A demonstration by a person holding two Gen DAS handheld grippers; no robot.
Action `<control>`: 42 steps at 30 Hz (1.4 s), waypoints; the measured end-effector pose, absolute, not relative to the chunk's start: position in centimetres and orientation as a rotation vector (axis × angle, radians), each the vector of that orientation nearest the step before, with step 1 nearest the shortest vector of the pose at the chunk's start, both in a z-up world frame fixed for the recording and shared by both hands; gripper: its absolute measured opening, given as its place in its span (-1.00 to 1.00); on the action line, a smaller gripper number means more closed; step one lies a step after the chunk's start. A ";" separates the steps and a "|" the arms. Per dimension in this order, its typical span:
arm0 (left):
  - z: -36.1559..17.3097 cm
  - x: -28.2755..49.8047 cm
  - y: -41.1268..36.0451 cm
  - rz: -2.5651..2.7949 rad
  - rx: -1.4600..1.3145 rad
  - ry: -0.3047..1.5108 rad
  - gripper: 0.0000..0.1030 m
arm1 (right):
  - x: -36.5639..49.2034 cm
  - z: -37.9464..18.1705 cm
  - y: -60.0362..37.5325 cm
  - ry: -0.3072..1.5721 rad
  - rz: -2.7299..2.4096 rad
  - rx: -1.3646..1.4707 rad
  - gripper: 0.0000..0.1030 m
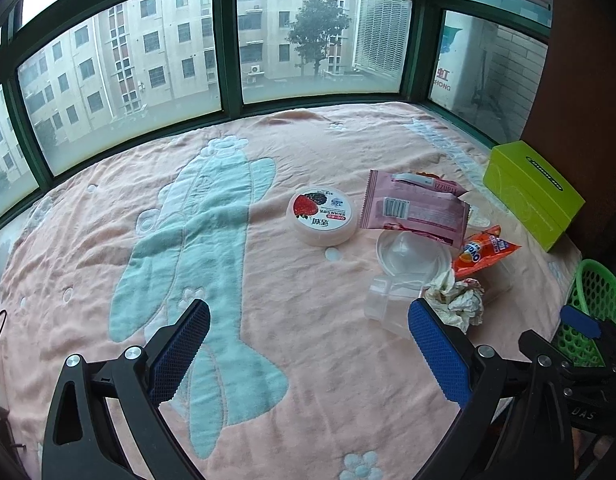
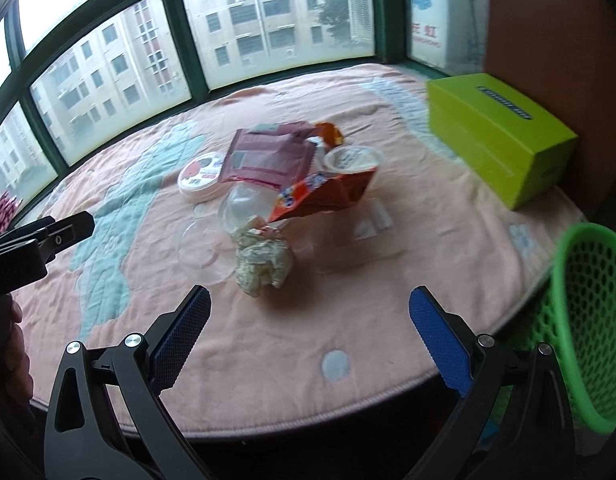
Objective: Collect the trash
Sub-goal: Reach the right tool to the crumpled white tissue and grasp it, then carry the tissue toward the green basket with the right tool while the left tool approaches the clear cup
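The left wrist view looks forward between its own claw (image 1: 308, 344) fingers, down across the pink blanket (image 1: 308, 152) toward the windows (image 1: 228, 40), with the trash pile (image 1: 419, 232) off to its right. The right wrist view sits further right and nearer the table edge, facing the same windows with the pile (image 2: 276, 200) nearly centred. Both share the pile, the green box (image 1: 531, 192) and the green basket (image 2: 587, 320).

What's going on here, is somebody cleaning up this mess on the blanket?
A person holds a gripper in each hand over a pink blanket. Both the left gripper and the right gripper are open and hold nothing. The trash lies untouched in a pile: a crumpled tissue, an orange snack bag, a pink wrapper, clear plastic lids. A green basket waits at the right edge.
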State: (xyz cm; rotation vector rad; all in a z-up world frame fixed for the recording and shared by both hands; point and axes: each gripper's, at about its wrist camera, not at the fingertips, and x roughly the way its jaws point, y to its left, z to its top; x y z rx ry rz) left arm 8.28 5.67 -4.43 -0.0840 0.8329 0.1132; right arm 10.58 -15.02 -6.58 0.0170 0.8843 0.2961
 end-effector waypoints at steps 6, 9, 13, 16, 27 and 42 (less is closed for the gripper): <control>-5.0 9.0 6.2 0.112 -0.078 0.847 0.86 | 12.3 -7.9 -13.6 0.919 0.332 0.019 0.81; -5.3 9.3 6.6 0.115 -0.081 0.855 0.86 | 13.1 -8.5 -13.0 0.933 0.344 0.016 0.74; -5.8 9.8 7.2 0.111 -0.095 0.871 0.86 | 14.2 -9.4 -12.4 0.954 0.371 0.039 0.62; -6.1 10.0 7.5 0.103 -0.097 0.878 0.86 | 14.9 -10.1 -12.0 0.965 0.378 0.036 0.56; -6.8 10.6 7.2 0.025 -0.106 0.899 0.86 | 16.5 -12.0 -11.5 1.015 0.389 0.059 -0.02; -8.7 12.8 2.8 -0.210 -0.096 0.928 0.85 | 13.0 -9.7 -14.2 0.977 0.389 0.110 -0.20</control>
